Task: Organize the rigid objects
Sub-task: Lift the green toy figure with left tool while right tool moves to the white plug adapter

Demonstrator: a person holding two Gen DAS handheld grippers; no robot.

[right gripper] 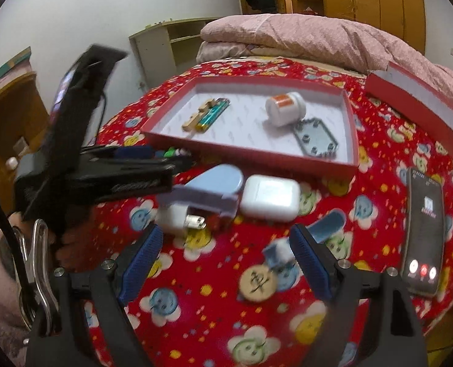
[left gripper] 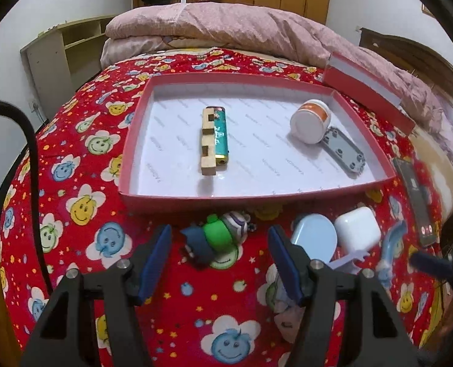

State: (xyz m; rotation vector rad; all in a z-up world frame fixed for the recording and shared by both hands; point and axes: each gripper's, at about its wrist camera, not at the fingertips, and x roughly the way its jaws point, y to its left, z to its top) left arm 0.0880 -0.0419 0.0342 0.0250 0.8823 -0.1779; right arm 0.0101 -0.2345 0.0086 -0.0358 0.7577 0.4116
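A red box tray on the bed holds a wooden block, a teal lighter, a white-and-orange jar on its side and a grey plate. My left gripper is open, its fingers either side of a small toy figure. My right gripper is open and empty above the sheet. In front of the tray lie a blue oval case, a white earbud case, a white plug and a round wooden piece.
A phone lies at the right on the red patterned sheet. The red box lid rests at the back right against a pink quilt. The left gripper's body reaches in from the left of the right wrist view.
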